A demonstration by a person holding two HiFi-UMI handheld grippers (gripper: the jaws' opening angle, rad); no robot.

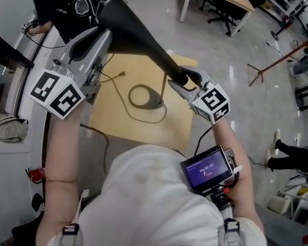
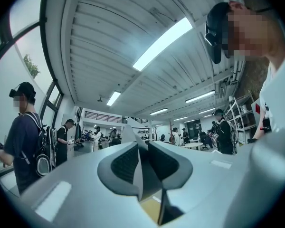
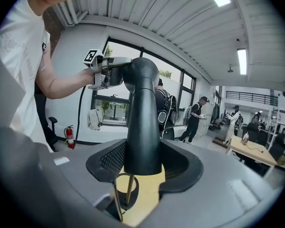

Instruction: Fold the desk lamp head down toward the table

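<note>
The lamp is on the wooden table [image 1: 179,127]. Its black lamp head [image 1: 138,35] hangs above the ring base [image 1: 143,97]. In the head view its long axis slants from the wide mouth at upper left to the narrow neck at lower right. The left tongs [image 1: 103,36] pinch the shade's rim, and the right tongs [image 1: 187,81] clamp the neck. The fold looks barely begun. Next the mouth likely has to swing down while the neck is held steady.

Left tongs [image 1: 106,36]: held high on a bare left forearm [image 1: 61,152], pointing about level; jaws nearly together, clamped on the thin rim of the lamp head [image 1: 133,32].
Right tongs [image 1: 187,79]: tilted slightly down on a bare right forearm [image 1: 234,146]; jaws wide, gripping the lamp head's narrow end.
</note>
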